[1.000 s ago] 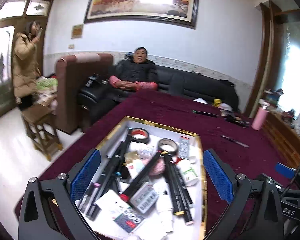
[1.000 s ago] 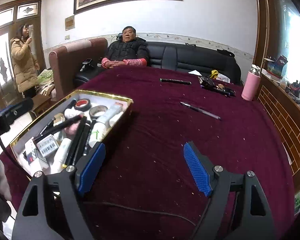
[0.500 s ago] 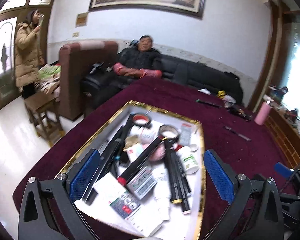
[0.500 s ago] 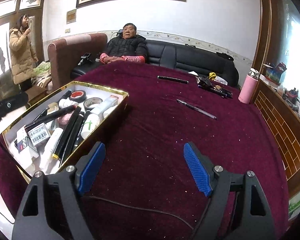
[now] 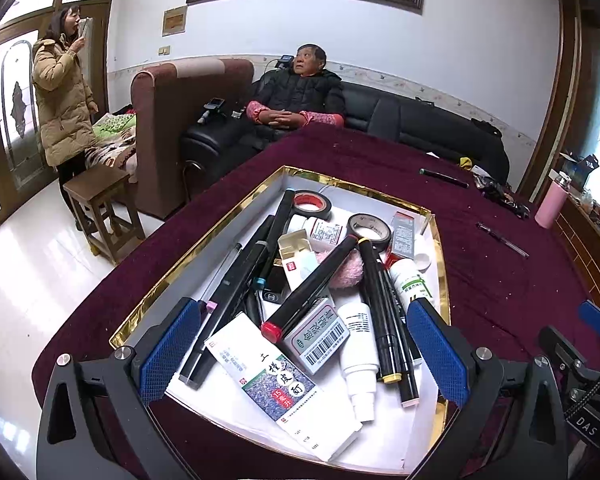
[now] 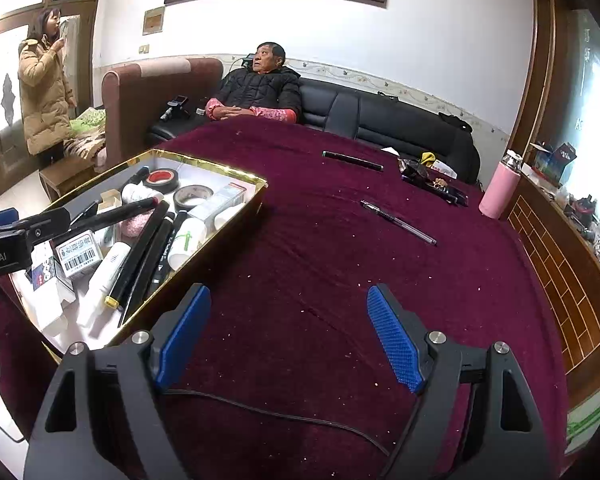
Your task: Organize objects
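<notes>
Left gripper: jaws spread wide and empty, hovering above the near end of the tray, blue pads either side of the clutter without touching it.
Right gripper: jaws released, nothing between them, over bare maroon cloth just right of the tray.
Tray: gold-rimmed, white inside, on the left part of the table.
Tray contents: a red-capped black marker lies slantwise over a barcode box; a white printed carton sits nearest the camera; a white spray bottle lies beside black pens; a red-cored tape roll and a grey tape roll lie at the far end.
Loose items: a clear pen and a dark pen lie on the cloth, well apart from the tray.
Pink bottle: upright at the table's far right edge.
People: one sits on the black sofa; one stands by the door.
</notes>
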`<action>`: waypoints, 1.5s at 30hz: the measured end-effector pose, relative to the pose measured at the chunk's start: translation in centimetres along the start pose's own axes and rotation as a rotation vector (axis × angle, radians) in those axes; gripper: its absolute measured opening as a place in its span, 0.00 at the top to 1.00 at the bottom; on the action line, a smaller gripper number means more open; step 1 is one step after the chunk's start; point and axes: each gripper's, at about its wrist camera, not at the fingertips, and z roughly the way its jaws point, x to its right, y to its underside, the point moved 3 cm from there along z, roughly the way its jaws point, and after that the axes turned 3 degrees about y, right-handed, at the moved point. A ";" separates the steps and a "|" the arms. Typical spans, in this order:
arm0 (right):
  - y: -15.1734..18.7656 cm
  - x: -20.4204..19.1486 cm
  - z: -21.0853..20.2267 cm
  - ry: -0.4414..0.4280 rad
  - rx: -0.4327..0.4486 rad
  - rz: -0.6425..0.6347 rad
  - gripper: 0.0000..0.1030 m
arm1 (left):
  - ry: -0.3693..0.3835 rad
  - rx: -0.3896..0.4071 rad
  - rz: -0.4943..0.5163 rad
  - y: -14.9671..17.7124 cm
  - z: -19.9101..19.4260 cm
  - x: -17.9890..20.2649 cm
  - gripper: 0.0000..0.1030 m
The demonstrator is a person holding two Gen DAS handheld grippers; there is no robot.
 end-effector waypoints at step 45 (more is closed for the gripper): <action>-0.3 -1.7 -1.8 0.097 0.060 -0.076 0.21 | -0.070 -0.006 0.031 0.5 0.1 -0.3 0.01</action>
